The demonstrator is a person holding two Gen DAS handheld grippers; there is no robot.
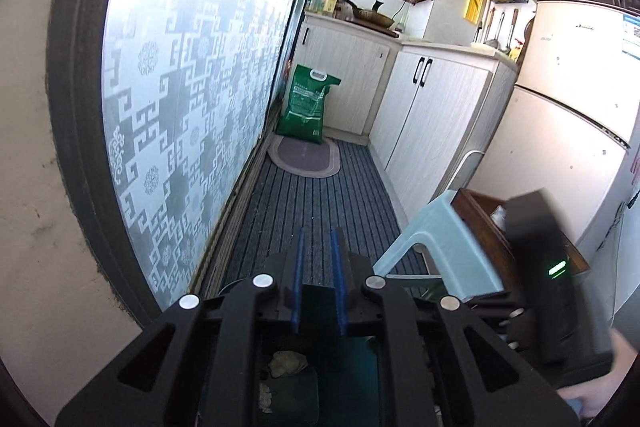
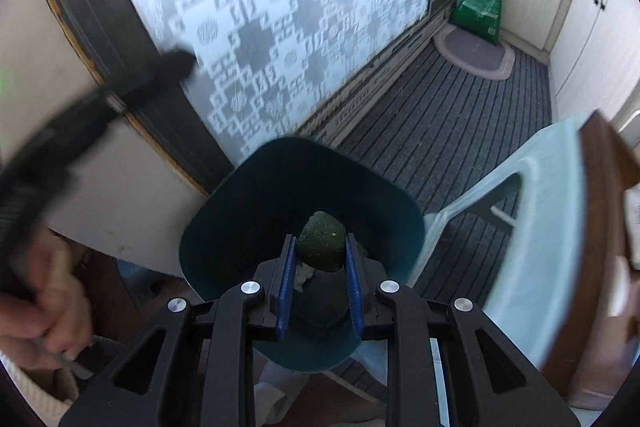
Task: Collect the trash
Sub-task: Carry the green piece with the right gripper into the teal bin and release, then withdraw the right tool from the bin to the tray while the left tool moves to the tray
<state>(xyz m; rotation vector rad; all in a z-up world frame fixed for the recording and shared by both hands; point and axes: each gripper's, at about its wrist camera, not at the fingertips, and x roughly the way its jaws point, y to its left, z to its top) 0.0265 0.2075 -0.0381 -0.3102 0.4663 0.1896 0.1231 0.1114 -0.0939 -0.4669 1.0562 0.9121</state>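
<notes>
A dark teal trash bin (image 2: 248,195) stands on the floor right below my right gripper (image 2: 320,247). Its blue fingers (image 2: 286,279) hold a crumpled dark green lump of trash (image 2: 322,241) over the bin's mouth. Pale crumpled paper (image 2: 304,275) lies in the bin beneath. My left gripper (image 1: 319,243) has its blue fingers (image 1: 298,267) a small gap apart with nothing between them, above the same bin (image 1: 360,379). Pale crumpled trash (image 1: 286,363) lies inside it. The other gripper shows blurred at the right in the left view (image 1: 540,267).
A light blue plastic stool (image 2: 532,227) and a brown wooden box (image 2: 608,155) stand to the right. A patterned frosted door (image 1: 192,67) runs along the left. A green sack (image 1: 308,103), an oval mat (image 1: 306,155), white cabinets (image 1: 432,115) and a fridge (image 1: 568,107) are farther off.
</notes>
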